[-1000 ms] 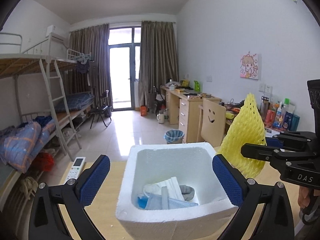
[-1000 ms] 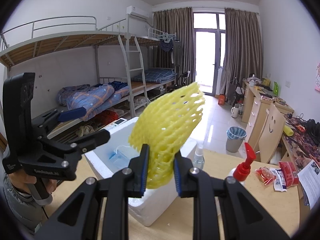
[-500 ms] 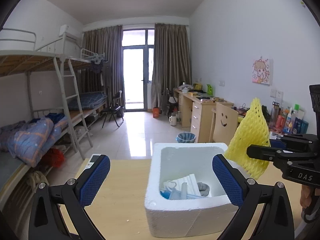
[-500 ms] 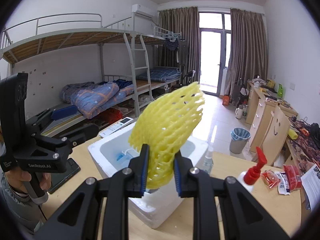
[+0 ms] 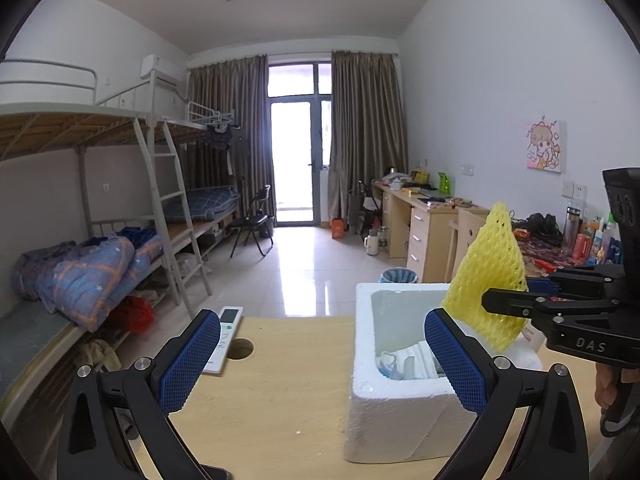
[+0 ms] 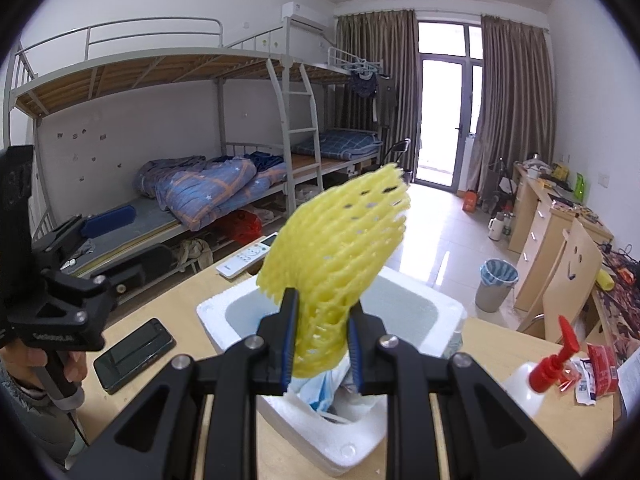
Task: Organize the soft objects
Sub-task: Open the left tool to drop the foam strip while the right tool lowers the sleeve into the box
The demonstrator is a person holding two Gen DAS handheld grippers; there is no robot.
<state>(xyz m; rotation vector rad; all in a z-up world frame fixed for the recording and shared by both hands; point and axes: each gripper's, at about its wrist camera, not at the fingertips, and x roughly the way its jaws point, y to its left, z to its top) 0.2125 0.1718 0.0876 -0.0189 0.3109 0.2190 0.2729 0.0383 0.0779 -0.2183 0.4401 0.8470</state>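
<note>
My right gripper point(image 6: 322, 336) is shut on a yellow foam net point(image 6: 340, 256), which stands up from between its pads above the open white foam box point(image 6: 440, 312). Masks and soft cloth pieces point(image 6: 324, 392) lie inside the box. In the left wrist view the foam net point(image 5: 490, 280) and the right gripper point(image 5: 504, 304) hang over the right rim of the foam box point(image 5: 400, 412). My left gripper point(image 5: 320, 360) is open with nothing between its blue pads, to the left of the box, which its right finger overlaps. It also shows as the left gripper point(image 6: 116, 248) at the far left.
On the wooden table lie a white remote control point(image 5: 224, 336) beside a round cable hole point(image 5: 240, 348), and a dark phone point(image 6: 134, 354). A bottle with a red pump point(image 6: 552, 368) and snack packets point(image 6: 596, 364) sit right of the box.
My left gripper has swung left, so the box slid from the middle to the right of its view. The right gripper holds the net over the box, a little closer.
</note>
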